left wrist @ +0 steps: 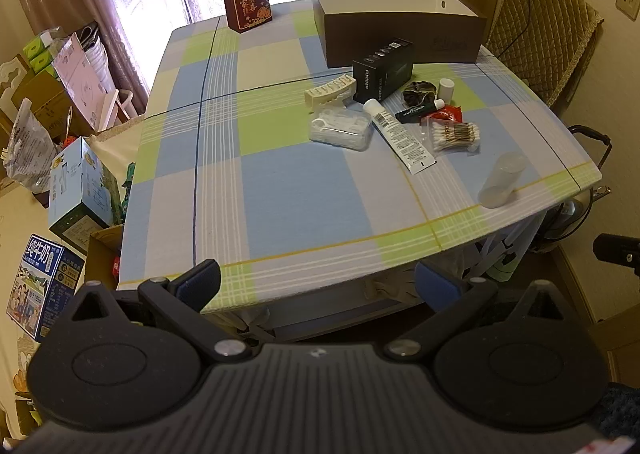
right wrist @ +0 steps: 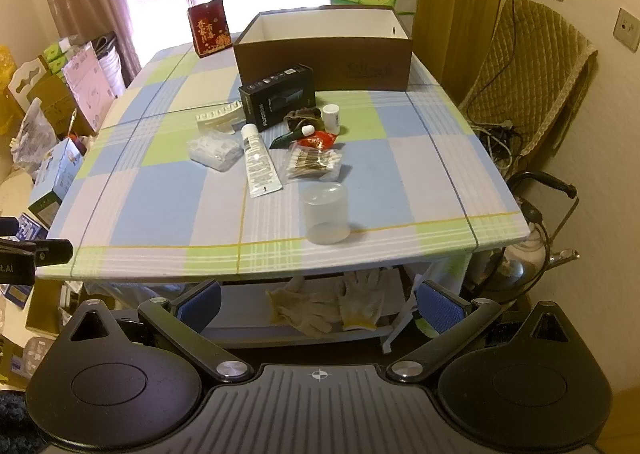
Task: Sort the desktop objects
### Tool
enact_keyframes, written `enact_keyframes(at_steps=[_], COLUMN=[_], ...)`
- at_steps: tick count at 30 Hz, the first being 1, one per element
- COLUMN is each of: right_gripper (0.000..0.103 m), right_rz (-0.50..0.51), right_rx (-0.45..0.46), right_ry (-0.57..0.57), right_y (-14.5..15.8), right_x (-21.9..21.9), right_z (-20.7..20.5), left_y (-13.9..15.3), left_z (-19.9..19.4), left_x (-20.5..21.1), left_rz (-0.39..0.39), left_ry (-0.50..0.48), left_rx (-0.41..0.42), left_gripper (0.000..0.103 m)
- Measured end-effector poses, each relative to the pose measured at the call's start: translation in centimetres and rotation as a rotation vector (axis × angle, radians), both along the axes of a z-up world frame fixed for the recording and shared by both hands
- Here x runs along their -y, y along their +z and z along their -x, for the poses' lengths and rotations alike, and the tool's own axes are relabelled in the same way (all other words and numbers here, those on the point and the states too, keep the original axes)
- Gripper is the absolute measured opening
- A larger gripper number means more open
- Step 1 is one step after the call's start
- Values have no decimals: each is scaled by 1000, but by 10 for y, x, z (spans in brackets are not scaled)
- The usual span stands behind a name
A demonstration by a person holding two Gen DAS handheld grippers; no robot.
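**Clutter heaped beside the brown box, both tongs wide and empty**

Clutter sits on the checked bench [right wrist: 160, 193], all of it placed here against the open brown box [right wrist: 324, 53] at the far edge. A black carton [right wrist: 276, 95] lies just in front of the box. Nearer than that — a white tube [right wrist: 258, 159], a bag of cotton swabs [right wrist: 314, 163], a clear floss-pick case [right wrist: 212, 149] and a small white bottle [right wrist: 332, 117], crowded together. A clear plastic cup [right wrist: 325, 213] stands apart, well in front of the box, near the bench's front edge.

Left tongs [left wrist: 316, 286] and right tongs [right wrist: 318, 300] hang short of the bench — jaws spread fully, nothing between them.
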State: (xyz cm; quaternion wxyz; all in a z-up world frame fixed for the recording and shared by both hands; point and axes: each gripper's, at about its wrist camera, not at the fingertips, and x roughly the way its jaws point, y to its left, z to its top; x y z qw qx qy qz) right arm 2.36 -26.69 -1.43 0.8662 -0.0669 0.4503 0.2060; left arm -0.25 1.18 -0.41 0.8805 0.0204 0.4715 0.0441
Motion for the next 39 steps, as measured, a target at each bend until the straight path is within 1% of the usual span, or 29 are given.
enact_keyframes(at_steps=[22,33,39], right_gripper=[101,101,101], right_rz=[0,-12,-16], right_rx=[-22,-50,-40], right_ry=[16,-20,-18], right_y=[-6,-11,-11], right_x=[-11,-14,-16], right_z=[-4,-12,-13], left_y=[-6,-8,-10], left_z=[-2,-6,-9], left_x=[-12,-19,-23], left_rz=[13,20,27], left_ry=[12,10,8], left_rx=[-10,-18,-23], left_gripper=[102,102,102])
